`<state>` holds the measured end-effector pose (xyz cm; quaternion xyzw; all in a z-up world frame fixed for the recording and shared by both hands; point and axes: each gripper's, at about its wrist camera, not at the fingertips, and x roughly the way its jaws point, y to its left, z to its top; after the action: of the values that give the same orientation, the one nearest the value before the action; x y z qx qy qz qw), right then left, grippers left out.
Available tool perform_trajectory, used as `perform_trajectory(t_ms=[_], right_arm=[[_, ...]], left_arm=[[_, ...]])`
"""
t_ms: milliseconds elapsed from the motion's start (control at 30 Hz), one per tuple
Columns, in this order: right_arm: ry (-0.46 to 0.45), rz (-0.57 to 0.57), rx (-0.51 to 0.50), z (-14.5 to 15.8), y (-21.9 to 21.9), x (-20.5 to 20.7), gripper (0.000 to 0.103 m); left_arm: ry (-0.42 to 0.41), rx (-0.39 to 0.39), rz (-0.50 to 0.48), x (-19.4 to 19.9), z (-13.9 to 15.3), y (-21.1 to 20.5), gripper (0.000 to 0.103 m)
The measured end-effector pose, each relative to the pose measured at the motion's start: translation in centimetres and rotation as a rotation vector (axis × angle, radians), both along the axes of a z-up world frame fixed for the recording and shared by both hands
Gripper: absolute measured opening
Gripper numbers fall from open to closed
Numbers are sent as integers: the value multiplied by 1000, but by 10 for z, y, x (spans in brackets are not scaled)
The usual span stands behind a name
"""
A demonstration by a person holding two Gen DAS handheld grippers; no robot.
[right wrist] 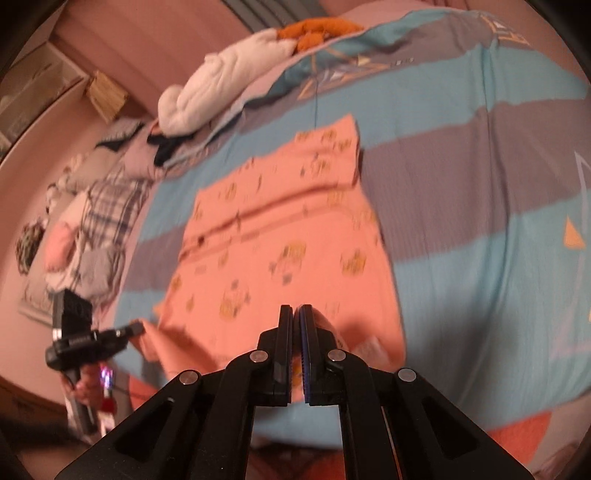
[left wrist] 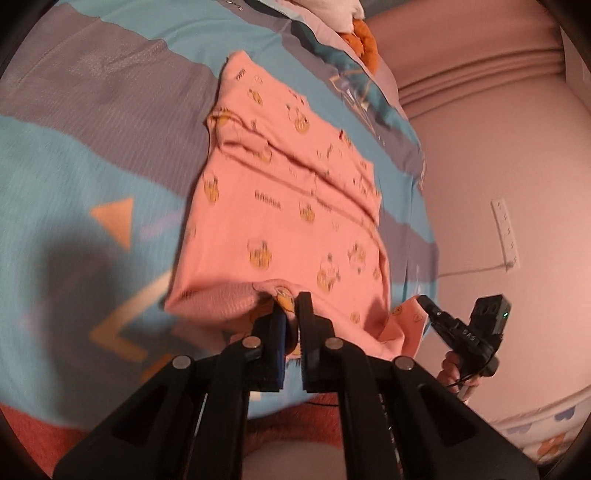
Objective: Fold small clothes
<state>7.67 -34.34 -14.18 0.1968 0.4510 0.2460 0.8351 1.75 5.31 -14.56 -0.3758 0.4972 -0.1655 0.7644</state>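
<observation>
- Pink shirt flat on striped bed cover, near edge lifted.
- Soft, light, floppy; best held by near corners.
- Left gripper pinching near hem.
- Right gripper clamped tight on near right corner.

A home bedroom: patterned bedspread, piled bedding.

A big bed fills the room, covered with a blue and grey striped bedspread that has orange triangles on it. A white fluffy blanket and an orange soft toy lie at its far end. The plain pinkish wall holds a white power strip. The light is warm and dim.
</observation>
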Motion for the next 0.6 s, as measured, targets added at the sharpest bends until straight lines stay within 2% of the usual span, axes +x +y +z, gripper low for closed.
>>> perform_trajectory(t_ms=[133, 267, 333, 400, 500, 600], right_arm=[[7, -90, -12, -6, -10, 23, 5], [29, -178, -78, -19, -13, 40, 5], [36, -202, -111, -23, -18, 45, 5], [42, -216, -128, -25, -17, 46, 5], [12, -217, -167, -19, -15, 43, 5], [-30, -240, -204, -8, -20, 37, 6]], left_arm=[[11, -10, 52, 25, -6, 12, 5], [40, -5, 73, 45, -15, 16, 5], [44, 24, 71, 51, -18, 15, 11], [19, 44, 75, 52, -17, 15, 26], [17, 29, 75, 51, -15, 19, 35], [-21, 95, 92, 43, -2, 21, 40]])
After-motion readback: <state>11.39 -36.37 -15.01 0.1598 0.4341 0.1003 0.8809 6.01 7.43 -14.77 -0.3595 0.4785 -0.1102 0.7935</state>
